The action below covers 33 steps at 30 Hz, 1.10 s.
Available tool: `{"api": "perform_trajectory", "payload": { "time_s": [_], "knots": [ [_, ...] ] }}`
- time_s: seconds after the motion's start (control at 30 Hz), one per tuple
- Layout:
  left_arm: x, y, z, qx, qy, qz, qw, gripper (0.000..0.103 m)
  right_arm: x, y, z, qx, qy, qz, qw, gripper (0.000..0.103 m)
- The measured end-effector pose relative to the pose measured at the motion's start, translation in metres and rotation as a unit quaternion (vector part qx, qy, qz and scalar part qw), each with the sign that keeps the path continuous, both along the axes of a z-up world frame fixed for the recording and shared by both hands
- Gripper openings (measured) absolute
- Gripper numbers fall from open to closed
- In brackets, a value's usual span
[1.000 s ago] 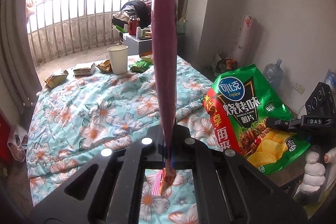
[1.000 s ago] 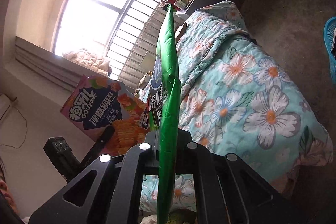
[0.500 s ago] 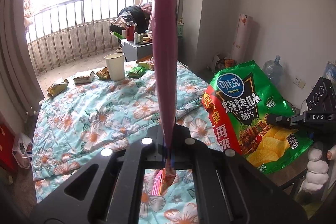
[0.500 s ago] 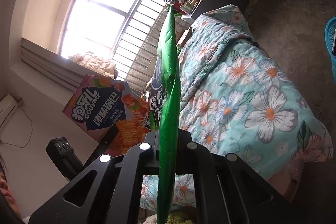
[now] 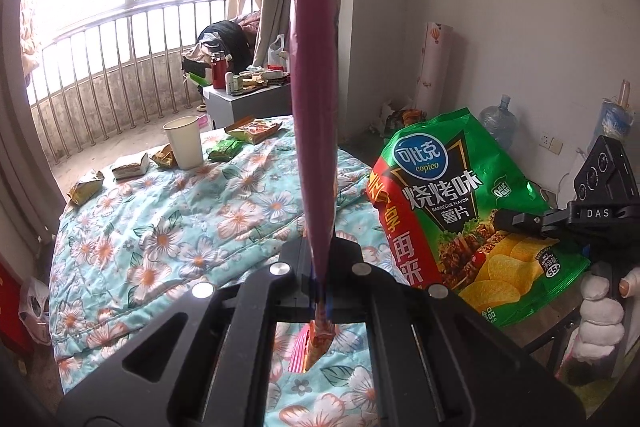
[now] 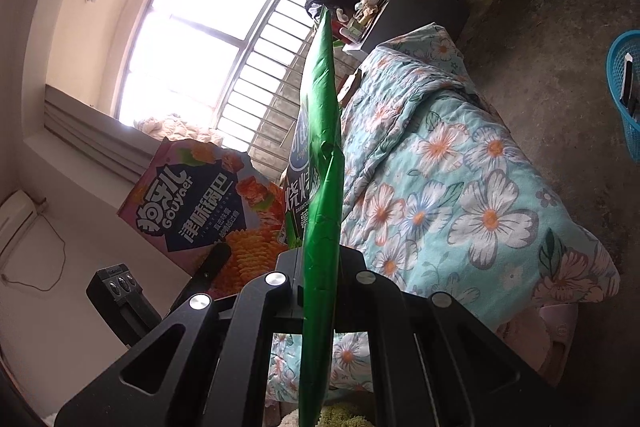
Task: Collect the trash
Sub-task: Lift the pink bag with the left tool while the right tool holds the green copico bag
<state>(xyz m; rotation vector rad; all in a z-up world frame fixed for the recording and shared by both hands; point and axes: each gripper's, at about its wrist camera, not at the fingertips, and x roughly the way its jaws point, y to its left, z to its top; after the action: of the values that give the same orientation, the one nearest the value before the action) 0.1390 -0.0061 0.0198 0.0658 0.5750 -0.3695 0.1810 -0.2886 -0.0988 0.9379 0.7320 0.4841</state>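
My left gripper is shut on a pink snack bag, seen edge-on and standing up from the jaws; its printed face shows in the right wrist view. My right gripper is shut on a green chip bag, also edge-on; its face shows in the left wrist view, held at the right above the floor. Both bags hang beside the floral bed. A paper cup and several small wrappers lie at the bed's far end.
A grey side table with bottles stands behind the bed by the window railing. A water jug and a paper roll stand by the right wall. A blue basket sits on the concrete floor.
Both grippers have pulled back and up from the bed with their bags still held; the bed and cup look farther away. Nothing was let go.
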Motion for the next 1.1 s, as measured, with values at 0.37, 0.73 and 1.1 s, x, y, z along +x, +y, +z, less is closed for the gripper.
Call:
{"api": "perform_trajectory", "payload": {
  "time_s": [0.37, 0.73, 1.1],
  "knots": [
    [0.033, -0.021, -0.023, 0.024, 0.016, -0.037, 0.9989, 0.001, -0.015, -0.028, -0.016, 0.025, 0.002, -0.028, 0.999, 0.006],
    [0.060, -0.039, -0.041, 0.046, 0.033, -0.043, 0.9974, 0.001, -0.023, -0.046, -0.036, 0.058, 0.017, -0.034, 0.998, 0.006],
    [0.069, -0.051, -0.054, 0.059, 0.052, -0.050, 0.9957, 0.001, -0.031, -0.054, -0.039, 0.076, 0.023, -0.038, 0.996, 0.006]
  ]
}}
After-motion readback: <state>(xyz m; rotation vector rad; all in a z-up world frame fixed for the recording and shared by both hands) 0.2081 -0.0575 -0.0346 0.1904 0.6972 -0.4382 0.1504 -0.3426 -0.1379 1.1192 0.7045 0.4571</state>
